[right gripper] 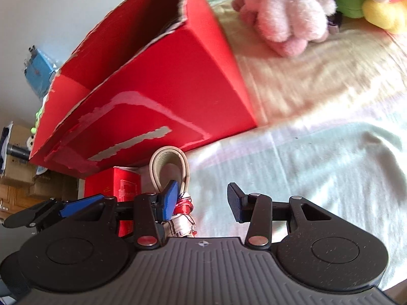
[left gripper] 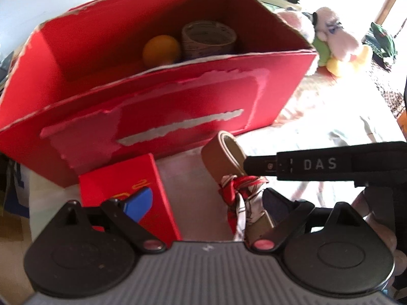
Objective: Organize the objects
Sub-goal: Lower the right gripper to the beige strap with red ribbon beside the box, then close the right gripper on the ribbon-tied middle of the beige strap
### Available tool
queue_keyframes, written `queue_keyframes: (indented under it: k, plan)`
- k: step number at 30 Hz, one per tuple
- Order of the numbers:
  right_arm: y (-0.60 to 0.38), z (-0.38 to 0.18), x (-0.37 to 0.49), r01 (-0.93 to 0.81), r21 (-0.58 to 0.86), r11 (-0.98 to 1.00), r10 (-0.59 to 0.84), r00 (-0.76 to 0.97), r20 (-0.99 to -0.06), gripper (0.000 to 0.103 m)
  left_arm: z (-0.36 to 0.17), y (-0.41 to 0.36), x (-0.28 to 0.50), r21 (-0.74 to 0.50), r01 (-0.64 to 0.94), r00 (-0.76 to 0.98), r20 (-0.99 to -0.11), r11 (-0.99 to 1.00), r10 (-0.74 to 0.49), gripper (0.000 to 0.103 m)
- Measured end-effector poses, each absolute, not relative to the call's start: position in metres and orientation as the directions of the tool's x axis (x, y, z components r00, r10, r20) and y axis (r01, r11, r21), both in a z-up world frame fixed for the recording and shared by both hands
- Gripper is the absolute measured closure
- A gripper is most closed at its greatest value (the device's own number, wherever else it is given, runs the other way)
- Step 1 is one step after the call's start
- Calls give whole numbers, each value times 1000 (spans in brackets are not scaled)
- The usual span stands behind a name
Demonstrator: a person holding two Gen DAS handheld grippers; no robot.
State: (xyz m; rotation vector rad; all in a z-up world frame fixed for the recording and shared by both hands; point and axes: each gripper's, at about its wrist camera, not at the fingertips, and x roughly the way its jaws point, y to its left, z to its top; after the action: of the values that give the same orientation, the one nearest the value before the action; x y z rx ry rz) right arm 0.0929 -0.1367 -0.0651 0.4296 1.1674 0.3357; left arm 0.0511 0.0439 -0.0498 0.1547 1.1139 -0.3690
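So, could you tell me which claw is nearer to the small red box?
Left. The left claw has one finger right over the small red box. The right claw sits further right, beside the tan belt loop.

Hidden, cropped and blurred parts

The red box [left gripper: 162, 96] hid the lower halves of the orange ball [left gripper: 161, 50] and tape roll [left gripper: 208, 38]; its left end ran off the left wrist view. The belt's [left gripper: 225, 152] lower end vanished behind the gripper body. Print on the small red carton [right gripper: 127, 185] was too blurred to read. The plush toys [right gripper: 287, 7] were cropped by the top edge.
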Motion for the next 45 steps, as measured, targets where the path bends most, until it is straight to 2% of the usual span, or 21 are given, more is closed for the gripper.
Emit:
queue_keyframes:
  k: [8,12,18,20,45]
  plan:
    - [-150,-72,96,14,503,864,467,350,-812,60,-52,30,51,-106,440,347,-896,892,-278,10]
    - [-157,-74,98,26,515,857,476,344,-809,65,-63,31,58,-153,422,293,-910,893,-294,10]
    - [-178,-78,101,54,550,834,502,340,-795,64,-76,28,64,-210,397,234,-918,893,-320,10]
    - [-159,-80,101,50,560,827,513,340,-788,64,-79,25,64,-216,395,223,-920,893,-321,10]
    - [-163,-74,92,-19,640,768,615,301,-729,64,-92,-16,63,-106,401,238,-947,910,-215,10]
